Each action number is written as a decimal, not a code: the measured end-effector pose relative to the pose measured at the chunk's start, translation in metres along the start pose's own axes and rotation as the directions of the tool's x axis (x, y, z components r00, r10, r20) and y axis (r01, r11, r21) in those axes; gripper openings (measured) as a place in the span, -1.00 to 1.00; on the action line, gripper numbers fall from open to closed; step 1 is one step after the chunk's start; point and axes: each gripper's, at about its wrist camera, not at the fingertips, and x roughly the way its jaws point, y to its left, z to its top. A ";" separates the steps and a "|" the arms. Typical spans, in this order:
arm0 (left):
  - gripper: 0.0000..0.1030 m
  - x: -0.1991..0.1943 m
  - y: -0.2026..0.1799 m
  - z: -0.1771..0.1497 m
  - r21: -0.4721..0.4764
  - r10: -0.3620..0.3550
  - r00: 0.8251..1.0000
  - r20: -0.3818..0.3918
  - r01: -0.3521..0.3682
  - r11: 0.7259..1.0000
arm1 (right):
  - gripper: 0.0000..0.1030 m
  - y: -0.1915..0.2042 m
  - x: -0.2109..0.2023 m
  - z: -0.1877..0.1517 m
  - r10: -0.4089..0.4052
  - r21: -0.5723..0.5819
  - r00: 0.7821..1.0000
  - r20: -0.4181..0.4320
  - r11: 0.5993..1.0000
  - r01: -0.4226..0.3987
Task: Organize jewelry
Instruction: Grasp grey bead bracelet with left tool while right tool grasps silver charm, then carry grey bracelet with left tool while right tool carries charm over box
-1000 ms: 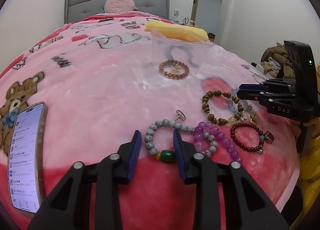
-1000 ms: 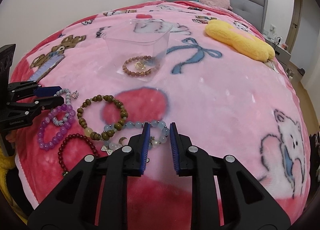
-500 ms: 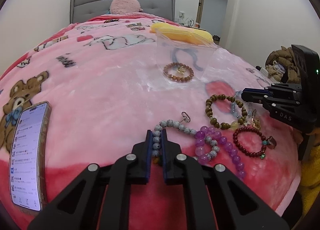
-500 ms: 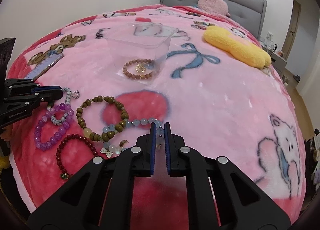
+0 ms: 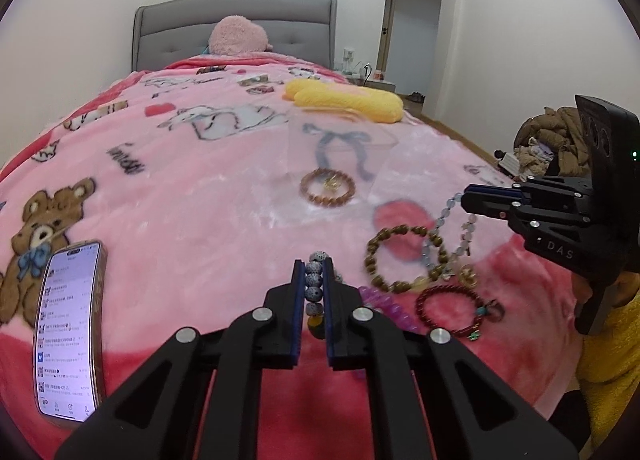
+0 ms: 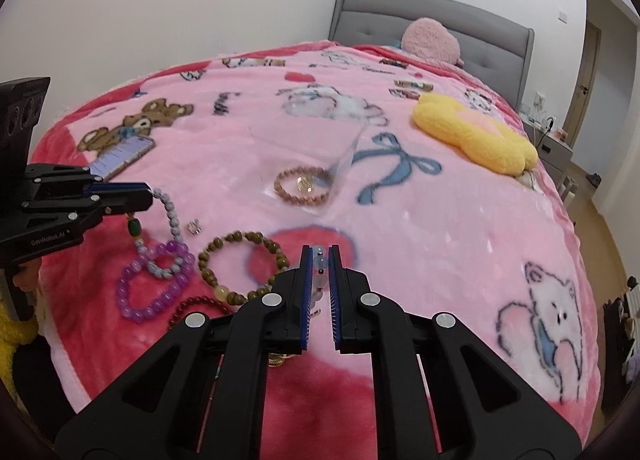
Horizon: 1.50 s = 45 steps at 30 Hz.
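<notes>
Left tongs [image 5: 312,288] pinch the grey bracelet [image 5: 314,280], beads strung along the fingers; right tongs [image 6: 320,276] pinch the pale-blue bracelet [image 6: 319,260], both lifted off the bed [image 6: 440,220]. Ahead and between them lies the clear box [image 6: 320,156] holding one brown bracelet [image 6: 304,190], roughly equally near both.

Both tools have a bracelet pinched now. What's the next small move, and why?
Probably carry the left tool with its grey bracelet forward over the clear box and open there. One tan bracelet already lies inside it. The right tool grips the pale blue bracelet, so go one at a time.
</notes>
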 end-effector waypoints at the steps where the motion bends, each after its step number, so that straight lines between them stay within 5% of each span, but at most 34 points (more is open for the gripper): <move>1: -0.84 -0.001 -0.002 0.002 0.007 0.000 1.000 0.003 0.000 1.000 | -0.85 0.002 -0.003 0.002 0.001 -0.003 1.000 0.007 1.000 -0.001; 22: -0.84 -0.032 -0.021 0.091 0.016 -0.093 0.978 0.187 0.092 0.996 | -0.85 0.008 -0.040 0.070 -0.017 0.021 0.986 0.163 1.000 0.014; 35: -0.84 0.020 -0.006 0.135 -0.047 -0.083 0.986 0.144 0.090 0.995 | -0.85 -0.014 0.011 0.119 -0.036 0.084 0.991 0.130 0.996 0.025; 45: -0.84 0.066 0.012 0.125 -0.097 -0.109 0.992 0.063 0.115 0.989 | -0.85 -0.016 0.052 0.100 0.022 0.074 0.998 0.057 0.997 -0.026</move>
